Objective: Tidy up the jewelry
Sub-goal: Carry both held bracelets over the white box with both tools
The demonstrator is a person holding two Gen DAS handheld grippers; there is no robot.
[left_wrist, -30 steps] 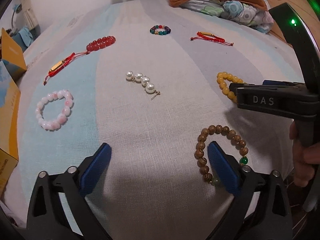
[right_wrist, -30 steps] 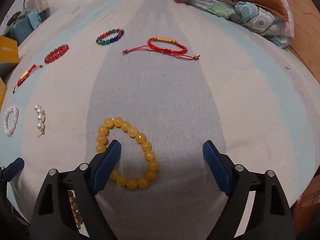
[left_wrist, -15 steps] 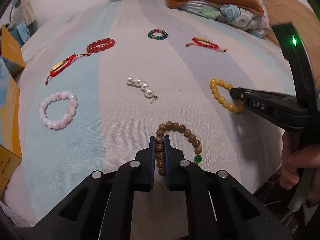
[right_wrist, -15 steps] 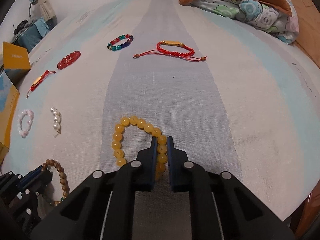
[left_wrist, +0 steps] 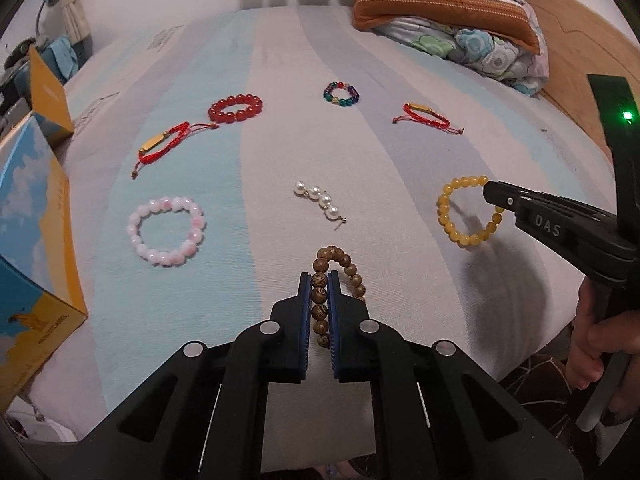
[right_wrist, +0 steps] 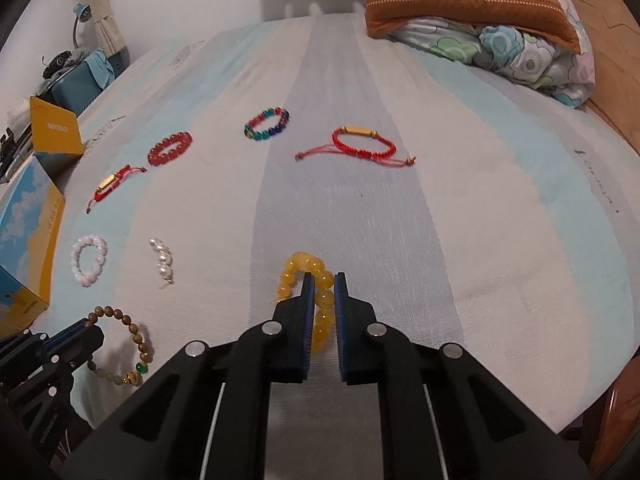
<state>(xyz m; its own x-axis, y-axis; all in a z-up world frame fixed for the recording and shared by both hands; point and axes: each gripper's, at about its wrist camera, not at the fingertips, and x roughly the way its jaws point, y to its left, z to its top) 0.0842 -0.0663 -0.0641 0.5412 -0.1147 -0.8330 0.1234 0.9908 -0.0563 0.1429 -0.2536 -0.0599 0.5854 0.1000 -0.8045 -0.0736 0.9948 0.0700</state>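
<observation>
Left gripper (left_wrist: pixel 319 304) clenched on the near arc of the wooden bead bracelet (left_wrist: pixel 344 266), which hangs just above the bed sheet (left_wrist: pixel 280 140). Right gripper (right_wrist: pixel 321 304) likewise pinches the yellow bead bracelet (right_wrist: pixel 304 266). Both look light, limp on their cords, with smooth beads likely to roll; a hold across one bead seems safest.

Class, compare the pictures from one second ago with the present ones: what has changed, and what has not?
Both grippers closed and lifted. The left gripper clamped the wooden bracelet; the right gripper clamped the yellow bracelet; both now hang off the bedsheet. The other bracelets and the pearl strand stayed put.
</observation>
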